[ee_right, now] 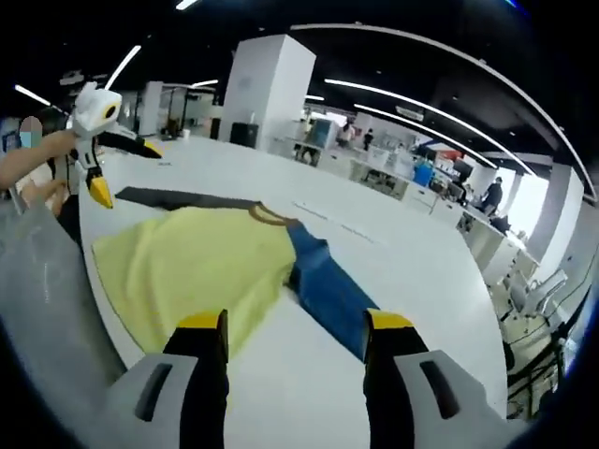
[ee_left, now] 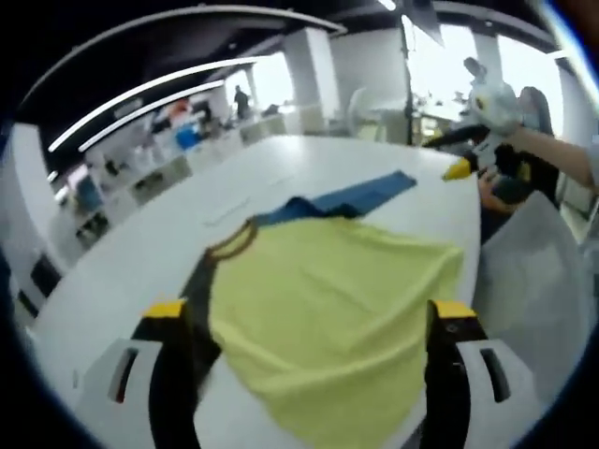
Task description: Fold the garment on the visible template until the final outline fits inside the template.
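Note:
A yellow shirt [ee_left: 328, 299] with a brown collar [ee_left: 234, 241] lies flat on the white table [ee_left: 187, 206]. Its black sleeve [ee_left: 198, 290] runs along one side and its blue sleeve [ee_left: 360, 196] stretches out on the other. My left gripper [ee_left: 309, 313] hovers open over the shirt's body, its yellow-tipped jaws wide apart. My right gripper [ee_right: 295, 323] is open too, above the table between the yellow shirt [ee_right: 197, 262] and the blue sleeve [ee_right: 328, 290]. Each gripper shows in the other's view, held in a hand: the right gripper [ee_left: 482, 122] and the left gripper [ee_right: 94, 122], both off the cloth.
Faint line marks [ee_right: 323, 215] cross the table beyond the collar. The table's edge [ee_left: 473, 281] runs right beside the shirt's hem, with grey cloth [ee_left: 533, 271] below it. Desks, a white pillar [ee_right: 262, 89] and people stand far behind.

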`<state>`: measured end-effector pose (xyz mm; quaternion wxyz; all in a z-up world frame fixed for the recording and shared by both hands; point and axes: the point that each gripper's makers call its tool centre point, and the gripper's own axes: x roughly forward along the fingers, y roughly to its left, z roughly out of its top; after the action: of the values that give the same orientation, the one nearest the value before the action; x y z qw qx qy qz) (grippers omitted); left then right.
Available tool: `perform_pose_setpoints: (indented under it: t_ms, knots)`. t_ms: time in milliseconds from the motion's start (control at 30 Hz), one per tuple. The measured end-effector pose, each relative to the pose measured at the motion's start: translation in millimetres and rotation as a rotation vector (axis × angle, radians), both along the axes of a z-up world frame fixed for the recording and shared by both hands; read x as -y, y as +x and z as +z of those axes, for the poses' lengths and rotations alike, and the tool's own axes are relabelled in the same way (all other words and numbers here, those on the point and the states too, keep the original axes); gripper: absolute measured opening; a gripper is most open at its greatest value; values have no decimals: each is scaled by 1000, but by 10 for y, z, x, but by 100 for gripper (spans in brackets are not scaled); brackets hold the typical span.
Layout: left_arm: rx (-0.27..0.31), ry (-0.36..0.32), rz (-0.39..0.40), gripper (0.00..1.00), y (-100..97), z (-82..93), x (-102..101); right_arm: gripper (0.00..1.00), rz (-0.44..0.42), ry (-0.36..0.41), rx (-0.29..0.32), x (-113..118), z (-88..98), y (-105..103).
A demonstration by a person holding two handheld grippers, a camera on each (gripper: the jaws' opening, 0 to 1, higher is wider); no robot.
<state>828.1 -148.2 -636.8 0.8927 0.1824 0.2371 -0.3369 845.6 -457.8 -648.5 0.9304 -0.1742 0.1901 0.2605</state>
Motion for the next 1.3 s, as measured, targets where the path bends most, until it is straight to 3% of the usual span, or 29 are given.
perform_pose_setpoints:
  t_ms: [133,300,433,633,933,1300]
  knots:
    - [-22,22,46,100,22,-15,-22,53,-88,76,-14,380,-48,153]
    - [-42,31,73,100,-2,-30,-12,46,-167,66,-30,894,-186,387]
    - [-37,49,87,100,-4,-50,6,46,-196,132,-89,1078,-357,511]
    - [-63,14,139,100,-24,-33,17,40,-252,107,-120,1406,-659,803]
    - [-45,12,154,100,-33,52,5,36,-304,165,-195,1684,-1101,1150]
    - [-40,40,185,100,-27,103,-62,29,-339,224,-219,1811,-1232,1275]
